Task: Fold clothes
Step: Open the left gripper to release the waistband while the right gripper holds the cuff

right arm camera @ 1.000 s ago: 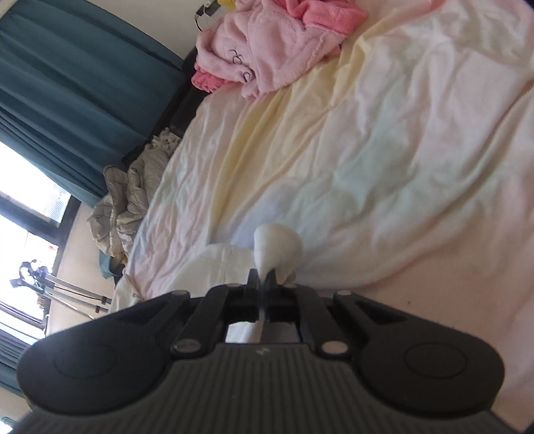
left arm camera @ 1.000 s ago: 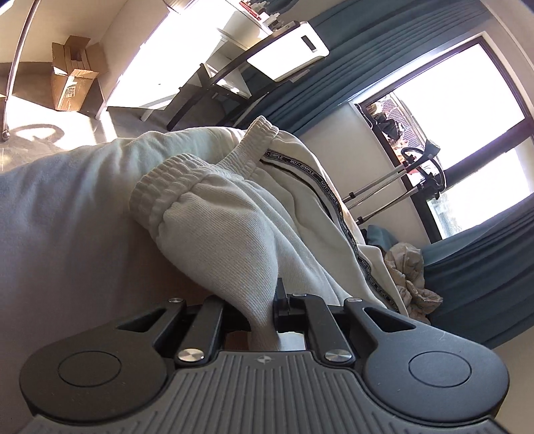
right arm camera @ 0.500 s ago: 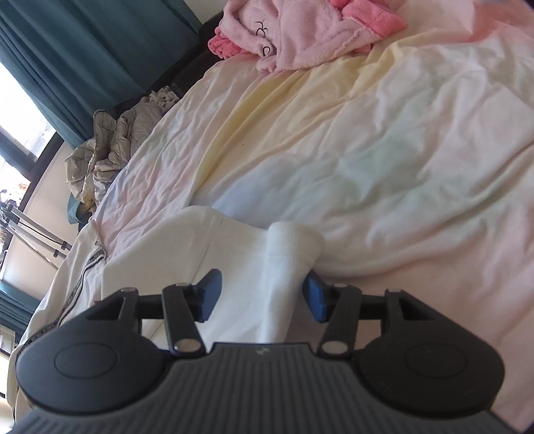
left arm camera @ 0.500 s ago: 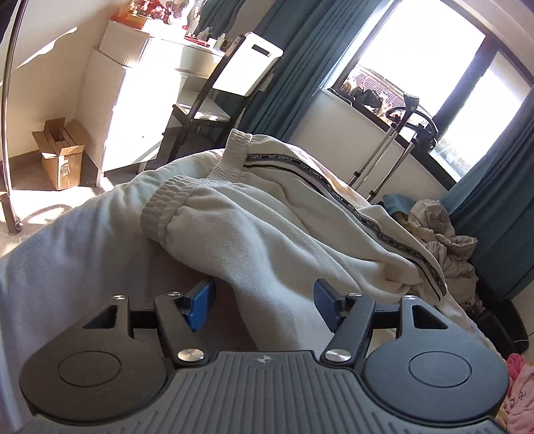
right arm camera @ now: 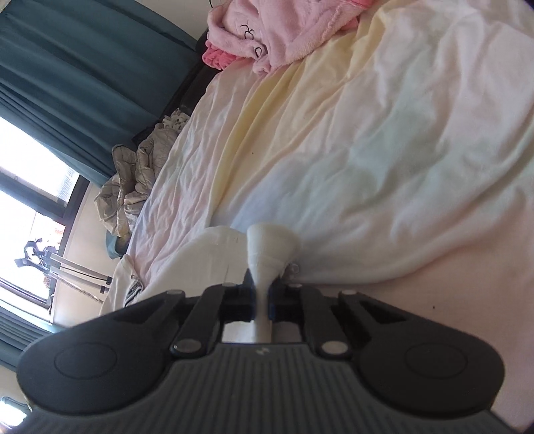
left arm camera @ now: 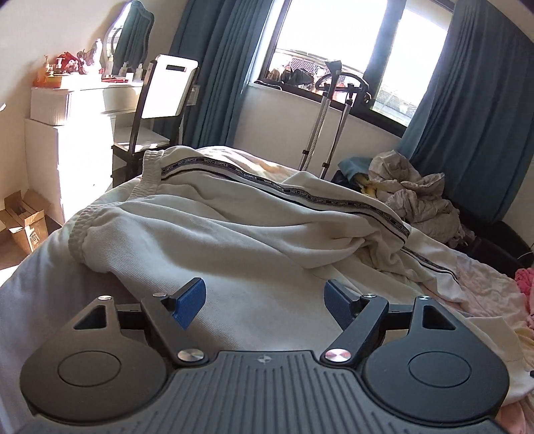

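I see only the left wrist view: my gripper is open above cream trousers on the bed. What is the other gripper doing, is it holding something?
Observer: Yes. The right gripper is shut on a cuff of cream fabric, pinched between its blue pads.
Operator: Is this fabric lifted or lying on the bed?
Observer: The cuff stands up from the closed jaws, and the rest of the cream garment lies on the bed sheet.
Operator: What lies in front of that gripper?
Observer: Mostly bare, wrinkled sheet. A pink fluffy garment is at the far edge of the bed, apart from the cuff.
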Tool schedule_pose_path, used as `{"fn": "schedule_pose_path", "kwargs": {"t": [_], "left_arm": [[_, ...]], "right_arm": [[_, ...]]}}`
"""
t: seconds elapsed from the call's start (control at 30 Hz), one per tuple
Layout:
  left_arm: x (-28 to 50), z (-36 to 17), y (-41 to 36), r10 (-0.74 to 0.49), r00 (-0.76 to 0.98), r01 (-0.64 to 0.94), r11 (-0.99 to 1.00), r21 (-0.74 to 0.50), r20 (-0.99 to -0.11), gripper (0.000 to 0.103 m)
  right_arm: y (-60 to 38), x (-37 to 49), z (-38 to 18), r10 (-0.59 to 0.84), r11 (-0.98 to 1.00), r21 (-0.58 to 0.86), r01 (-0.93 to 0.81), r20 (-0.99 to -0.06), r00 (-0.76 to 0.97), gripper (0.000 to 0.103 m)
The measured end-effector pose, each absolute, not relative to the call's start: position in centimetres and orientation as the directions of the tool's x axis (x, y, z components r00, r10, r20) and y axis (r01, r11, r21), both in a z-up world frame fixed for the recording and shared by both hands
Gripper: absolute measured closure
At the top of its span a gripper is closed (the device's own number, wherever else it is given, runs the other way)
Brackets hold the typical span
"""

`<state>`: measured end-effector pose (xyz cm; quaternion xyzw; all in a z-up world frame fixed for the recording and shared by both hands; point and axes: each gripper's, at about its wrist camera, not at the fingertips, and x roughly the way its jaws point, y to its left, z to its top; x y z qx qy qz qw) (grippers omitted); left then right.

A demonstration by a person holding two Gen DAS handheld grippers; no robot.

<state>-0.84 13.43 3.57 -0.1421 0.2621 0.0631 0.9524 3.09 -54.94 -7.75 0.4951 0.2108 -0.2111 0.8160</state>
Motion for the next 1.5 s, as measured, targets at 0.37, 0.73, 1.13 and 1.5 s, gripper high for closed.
{"fn": "schedule_pose_path", "kwargs": {"t": [0.37,0.73,1.13,1.5], "left_arm": [[5.0,2.3,3.6,-0.034,0.844,-0.036,0.992,-0.120,-0.536,0.020],[7.9,-2.4,1.5,-0.092,0.805,0.038,0.994,-0.104,-0.586,0.019],[9.1,-6.3,0.4,-0.097,0.816,0.060,0.995,-0.084,-0.569,0.016],[11.2,-7.7,2.4,-0.097,0.814,-0.018,0.981,-0.192,-0.573,0.015]], "right_arm": [[-54.6,2.6,-5.5,-0.254,0.561,0.534,0.632,-0.616,0.746,0.100],[-53.5,3.0,-6.2,-0.321,0.598,0.408,0.690,-0.667,0.672,0.049],[-46.1,8.7,-2.0,-0.296,0.810,0.338,0.480,-0.471,0.831,0.037],[-35.8,26.1,-7.6,0.181,0.669,0.678,0.305,-0.546,0.818,0.034]]}}
